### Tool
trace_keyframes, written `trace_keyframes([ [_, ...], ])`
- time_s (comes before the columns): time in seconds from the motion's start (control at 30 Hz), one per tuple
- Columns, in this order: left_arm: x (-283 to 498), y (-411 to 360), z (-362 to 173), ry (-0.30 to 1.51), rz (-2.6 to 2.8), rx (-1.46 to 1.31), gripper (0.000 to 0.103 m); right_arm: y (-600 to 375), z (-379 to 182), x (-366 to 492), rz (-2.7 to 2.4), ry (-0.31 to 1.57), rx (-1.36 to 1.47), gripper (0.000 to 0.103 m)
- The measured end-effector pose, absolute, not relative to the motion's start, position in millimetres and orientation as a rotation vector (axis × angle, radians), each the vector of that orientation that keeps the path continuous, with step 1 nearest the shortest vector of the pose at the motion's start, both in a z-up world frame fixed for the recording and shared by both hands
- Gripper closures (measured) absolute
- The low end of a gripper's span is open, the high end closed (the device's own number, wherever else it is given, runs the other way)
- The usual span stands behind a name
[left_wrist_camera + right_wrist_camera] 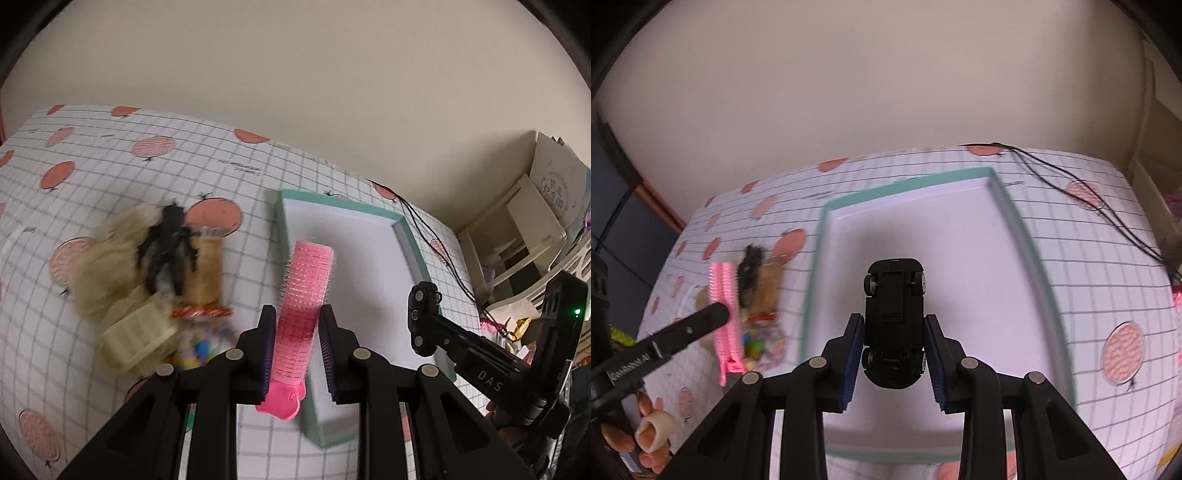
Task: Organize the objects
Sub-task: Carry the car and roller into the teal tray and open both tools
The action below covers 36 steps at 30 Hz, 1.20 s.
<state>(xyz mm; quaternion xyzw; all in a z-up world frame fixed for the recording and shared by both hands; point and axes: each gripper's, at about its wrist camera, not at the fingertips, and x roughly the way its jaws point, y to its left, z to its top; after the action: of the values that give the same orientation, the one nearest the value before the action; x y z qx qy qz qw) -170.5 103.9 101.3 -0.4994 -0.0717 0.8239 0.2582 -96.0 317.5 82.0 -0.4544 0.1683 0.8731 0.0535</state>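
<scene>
- Pink hair-roller clip (303,306) is pinched lengthwise between the left tongs (297,332), held above the near-left rim of the teal box (406,236); in the right wrist view it shows at left centre, outside the box wall.
- Black toy car (894,321) is pinched by the right tongs (894,354), underside toward the camera, in the lower middle of that frame and apparently over the box's white floor.
- Step in hand, as I judge it: both items are being carried to the box, neither yet set down.
- Next move calls for lowering the car onto the floor and spreading the tongs, and for shifting the clip rightward past the rim before letting go.
- Box floor looks bare, so there is open room for both; the raised teal walls are the edges to clear.
- Left of the box a blurred heap lies on the checked surface (110,158): a beige fluffy thing (107,266), a black claw clip (170,251), a cream clip (136,336).
- Black cords (1089,195) trail at upper right, apart from the box.
</scene>
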Motion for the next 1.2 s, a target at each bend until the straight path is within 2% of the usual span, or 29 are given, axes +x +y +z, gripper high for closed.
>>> trace_keyframes([
  [0.23,-201.4,146.8,97.5,-0.169,2.202,-1.355,0.079,347.7,72.4,-125.6,2.613,0.477,-1.401,0.068],
  [0.63,-249.8,209.7,61.5,-0.084,2.180,-1.422,0.079,380.0,38.1,-182.2,2.567,0.460,-1.460,0.068],
  [1.2,-260.1,222.3,42.2,-0.059,2.186,-1.445,0.079,387.7,30.0,-197.6,2.584,0.439,-1.456,0.067],
])
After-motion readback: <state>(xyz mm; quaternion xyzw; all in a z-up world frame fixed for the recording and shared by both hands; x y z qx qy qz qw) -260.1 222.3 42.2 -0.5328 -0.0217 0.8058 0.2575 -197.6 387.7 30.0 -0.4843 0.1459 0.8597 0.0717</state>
